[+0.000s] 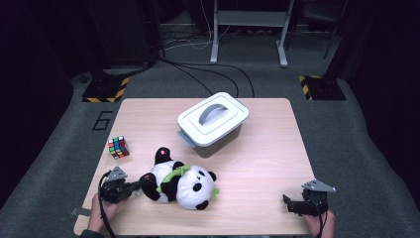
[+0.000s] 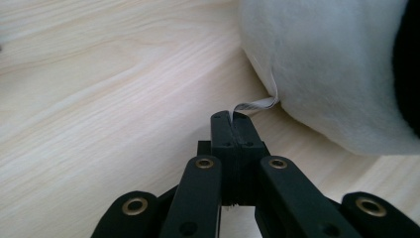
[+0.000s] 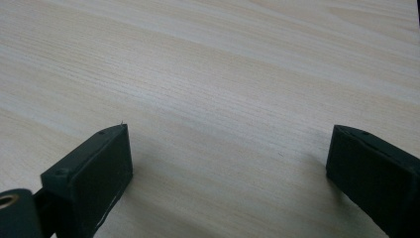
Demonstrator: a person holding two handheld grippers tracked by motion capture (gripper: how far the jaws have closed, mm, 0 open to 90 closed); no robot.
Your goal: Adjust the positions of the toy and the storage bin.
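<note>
The left gripper (image 2: pixel 232 117), jaws pinched tight on the panda's (image 1: pixel 183 181) tag (image 2: pixel 257 104), is dragging the toy lying at the table's (image 1: pixel 257 208) near-left, while the right gripper (image 1: pixel 292 204) is resting wide open, holding nothing.

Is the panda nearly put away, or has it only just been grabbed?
Only just grabbed. Done: the left tool is shut on the white tag of the panda. In hand: it grips by that tag alone, while the panda lies on the table. Left: the box has its lid on, and the right tool rests open, holding nothing. Probably most of the job remains.
</note>
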